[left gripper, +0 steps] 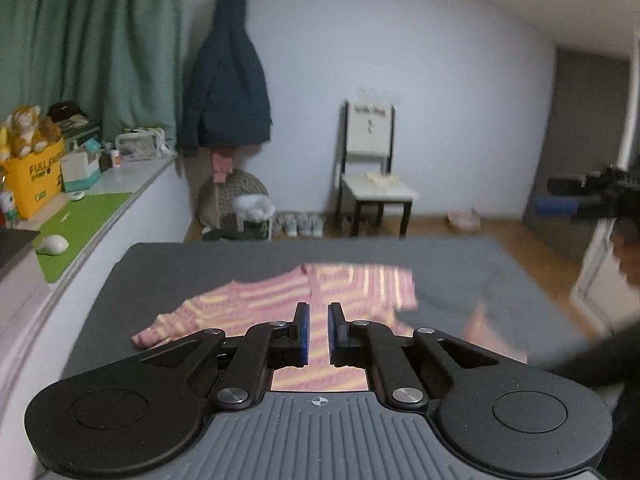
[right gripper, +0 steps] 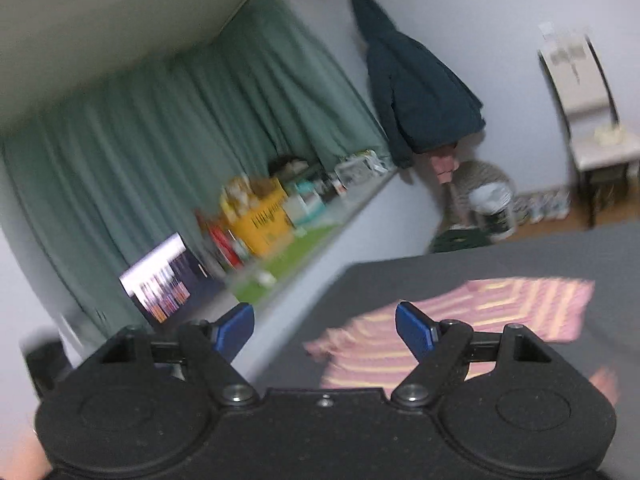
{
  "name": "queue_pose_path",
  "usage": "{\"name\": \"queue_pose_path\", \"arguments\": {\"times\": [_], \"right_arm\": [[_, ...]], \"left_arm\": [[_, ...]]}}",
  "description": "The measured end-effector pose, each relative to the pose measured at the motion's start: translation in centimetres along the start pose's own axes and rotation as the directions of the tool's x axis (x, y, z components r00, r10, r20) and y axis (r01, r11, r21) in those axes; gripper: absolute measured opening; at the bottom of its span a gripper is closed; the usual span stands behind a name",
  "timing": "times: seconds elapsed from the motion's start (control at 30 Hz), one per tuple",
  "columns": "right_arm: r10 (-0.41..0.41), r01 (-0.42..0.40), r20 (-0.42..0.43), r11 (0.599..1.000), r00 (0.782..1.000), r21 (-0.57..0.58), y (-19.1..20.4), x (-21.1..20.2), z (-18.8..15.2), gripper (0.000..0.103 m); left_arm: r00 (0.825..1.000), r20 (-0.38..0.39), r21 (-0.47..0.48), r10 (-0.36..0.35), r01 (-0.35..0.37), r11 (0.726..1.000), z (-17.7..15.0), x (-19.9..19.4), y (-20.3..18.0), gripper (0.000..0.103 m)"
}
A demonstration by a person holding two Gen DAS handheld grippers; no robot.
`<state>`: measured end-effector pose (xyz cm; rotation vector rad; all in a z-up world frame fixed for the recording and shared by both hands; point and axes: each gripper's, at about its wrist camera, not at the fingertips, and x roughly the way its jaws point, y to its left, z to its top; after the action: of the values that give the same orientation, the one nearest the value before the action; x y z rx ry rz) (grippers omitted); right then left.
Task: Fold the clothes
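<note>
Blue-padded jaws of the left gripper (left gripper: 319,330) sit nearly together on nothing; the right gripper (right gripper: 325,330) gapes, empty. Beyond, a blurred pink-and-yellow striped top (left gripper: 304,300) lies flat mid-bed (left gripper: 200,260), its near hem hidden. Yellow bag (left gripper: 38,178) reads "FULL", the rest cut off

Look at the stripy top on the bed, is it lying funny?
A bit. The pink and yellow striped top lies crooked on the grey bed, one sleeve sticking out sideways, not folded yet. Nothing looks spilled or broken.
</note>
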<state>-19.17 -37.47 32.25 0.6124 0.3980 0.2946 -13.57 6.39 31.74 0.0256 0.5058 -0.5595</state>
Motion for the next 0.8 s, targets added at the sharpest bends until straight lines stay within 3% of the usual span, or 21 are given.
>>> {"name": "queue_pose_path", "arguments": {"times": [0.13,0.3,0.37,0.5,0.57,0.67,0.8], "right_arm": [[-0.012,0.01,0.016,0.991,1.0,0.132,-5.2,2.8,1.0,0.077],[-0.129,0.138,-0.053,0.954,0.99,0.265,-15.6,9.1,-0.6,0.075],[-0.196,0.22,-0.107,0.921,0.975,0.323,-20.1,12.2,-1.5,0.068],[-0.234,0.278,-0.159,0.884,0.959,0.375,-29.0,17.9,-4.2,0.067],[-0.23,0.291,-0.189,0.856,0.955,0.427,-33.9,20.4,-6.2,0.061],[-0.221,0.302,-0.218,0.819,0.951,0.488,-39.3,23.8,-8.7,0.061],[-0.173,0.303,-0.282,0.792,0.944,0.53,-44.0,27.2,-10.6,0.061]], "left_arm": [[0.999,0.024,-0.078,0.033,-0.031,0.996,0.9,2.5,-0.5,0.007],[1.0,-0.012,-0.034,0.025,-0.026,0.999,-0.6,8.0,-1.8,0.007],[0.999,-0.039,-0.022,0.002,-0.003,1.0,-1.2,10.5,-2.3,0.007],[0.992,-0.083,-0.043,-0.092,0.088,0.995,-3.2,17.5,-2.8,0.007],[0.982,-0.092,-0.05,-0.163,0.159,0.986,-5.0,21.6,-3.3,0.007],[0.959,-0.111,-0.048,-0.26,0.256,0.966,-7.9,27.5,-4.5,0.007],[0.913,-0.158,-0.051,-0.377,0.373,0.926,-12.4,35.0,-8.0,0.007]]}}
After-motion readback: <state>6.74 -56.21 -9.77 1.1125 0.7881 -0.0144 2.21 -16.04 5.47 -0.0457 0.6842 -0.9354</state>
